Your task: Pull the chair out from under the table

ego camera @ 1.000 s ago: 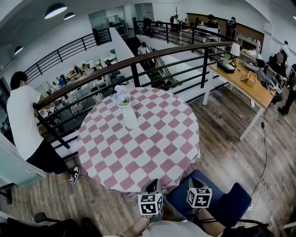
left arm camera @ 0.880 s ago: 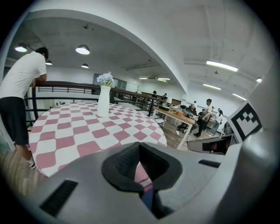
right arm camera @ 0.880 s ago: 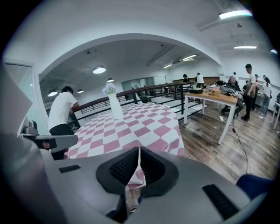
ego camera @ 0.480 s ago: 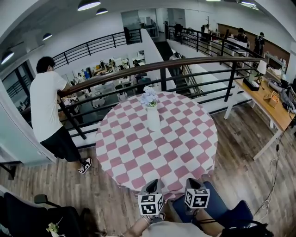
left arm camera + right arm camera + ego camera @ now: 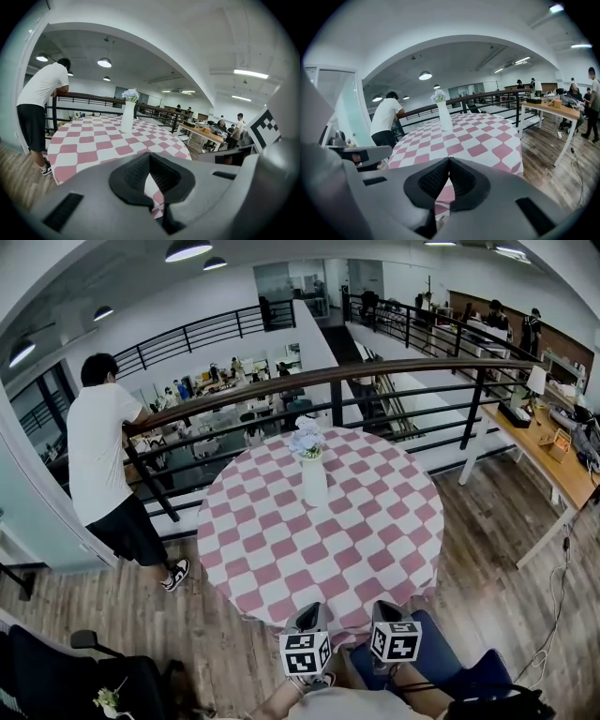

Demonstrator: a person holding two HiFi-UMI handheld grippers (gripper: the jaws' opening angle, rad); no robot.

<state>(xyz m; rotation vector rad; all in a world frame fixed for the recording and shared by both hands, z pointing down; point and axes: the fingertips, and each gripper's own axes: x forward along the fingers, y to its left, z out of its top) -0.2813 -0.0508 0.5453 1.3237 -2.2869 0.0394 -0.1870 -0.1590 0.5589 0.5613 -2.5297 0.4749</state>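
Observation:
A round table [image 5: 281,568] under a pink-and-white checked cloth carries a white vase [image 5: 314,479] with flowers at its middle. A blue chair [image 5: 448,664] stands at the table's near right edge, its seat front tucked under the cloth. My left gripper [image 5: 310,608] and right gripper [image 5: 383,607] hover side by side over the near rim, the right one just above the chair seat. Both are shut with nothing between the jaws. In the gripper views the left gripper [image 5: 150,154] and right gripper [image 5: 449,159] point across the table top; the chair is hidden there.
A person [image 5: 101,451] in a white shirt leans on the black railing [image 5: 375,376] behind the table at the left. A wooden desk [image 5: 553,460] stands at the right, with a cable [image 5: 555,610] on the floor. A black office chair [image 5: 47,676] sits at the bottom left.
The head view has swung left, so the table sits more centrally and less of the blue chair shows. Both grippers stay at the near table edge.

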